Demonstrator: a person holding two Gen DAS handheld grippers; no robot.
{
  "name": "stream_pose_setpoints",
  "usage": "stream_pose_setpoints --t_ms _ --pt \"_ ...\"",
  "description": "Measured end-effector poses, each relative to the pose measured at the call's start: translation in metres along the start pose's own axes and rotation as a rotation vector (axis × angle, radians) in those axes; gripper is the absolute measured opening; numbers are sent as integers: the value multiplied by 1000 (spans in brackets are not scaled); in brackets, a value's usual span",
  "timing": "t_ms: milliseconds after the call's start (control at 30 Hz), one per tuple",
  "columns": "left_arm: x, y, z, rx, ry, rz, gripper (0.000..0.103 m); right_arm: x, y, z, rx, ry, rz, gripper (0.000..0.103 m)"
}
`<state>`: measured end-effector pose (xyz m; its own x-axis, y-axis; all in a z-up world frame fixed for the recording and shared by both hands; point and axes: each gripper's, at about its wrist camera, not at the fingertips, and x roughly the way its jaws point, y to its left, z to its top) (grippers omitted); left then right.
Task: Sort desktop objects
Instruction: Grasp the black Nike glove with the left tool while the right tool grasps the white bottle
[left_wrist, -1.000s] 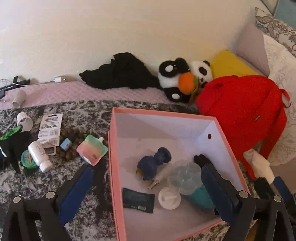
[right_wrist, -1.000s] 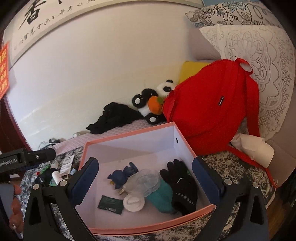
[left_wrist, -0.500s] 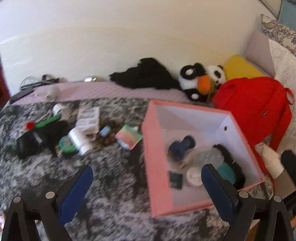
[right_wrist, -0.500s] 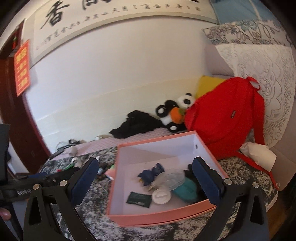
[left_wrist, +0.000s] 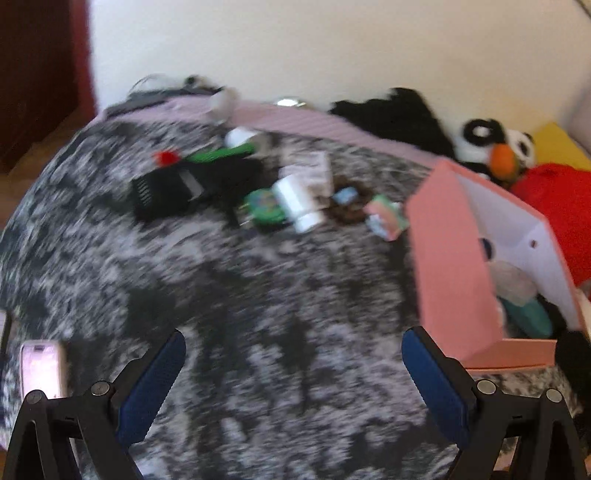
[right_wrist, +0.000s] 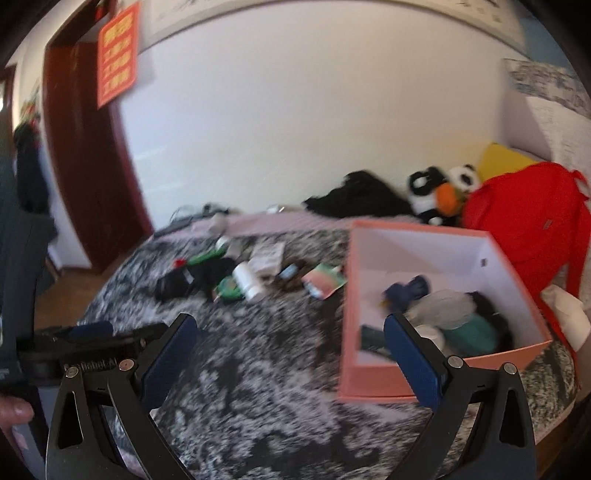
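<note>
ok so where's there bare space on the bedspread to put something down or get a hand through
The widest bare patch is the grey mottled bedspread in front, between the open left hand-held gripper and the row of small items. A narrow lane runs between the pink cardboard box and the pastel pouch. It is crowded around the white pill bottle and black pouch.

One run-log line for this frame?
left gripper: open, empty | right gripper: open, empty | pink box: partly filled | white bottle: unsorted

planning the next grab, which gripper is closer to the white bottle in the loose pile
Left, though only slightly. The left gripper faces the white bottle head-on; the right gripper sits back by the pink box, bottle ahead-left.
</note>
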<state>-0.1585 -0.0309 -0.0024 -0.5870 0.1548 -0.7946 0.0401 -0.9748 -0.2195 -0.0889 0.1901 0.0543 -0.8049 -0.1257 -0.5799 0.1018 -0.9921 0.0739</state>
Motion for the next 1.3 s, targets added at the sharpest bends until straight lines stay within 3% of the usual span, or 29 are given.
stream_pose_setpoints --t_ms 267,433,633,833,1067,1300 --pt "34 69 4 -144 48 29 98 60 54 -16 -76 108 43 103" --pt "60 92 20 -178 59 64 98 96 73 -18 -115 148 46 103" --pt "100 112 50 -226 69 99 98 144 79 -7 -117 147 23 103" --pt "149 147 79 -355 93 170 98 211 81 11 -85 149 24 102" --pt "199 160 114 -411 102 218 98 296 78 15 -64 203 6 101" --pt "247 150 135 -400 118 200 98 354 79 13 -56 240 -6 101"
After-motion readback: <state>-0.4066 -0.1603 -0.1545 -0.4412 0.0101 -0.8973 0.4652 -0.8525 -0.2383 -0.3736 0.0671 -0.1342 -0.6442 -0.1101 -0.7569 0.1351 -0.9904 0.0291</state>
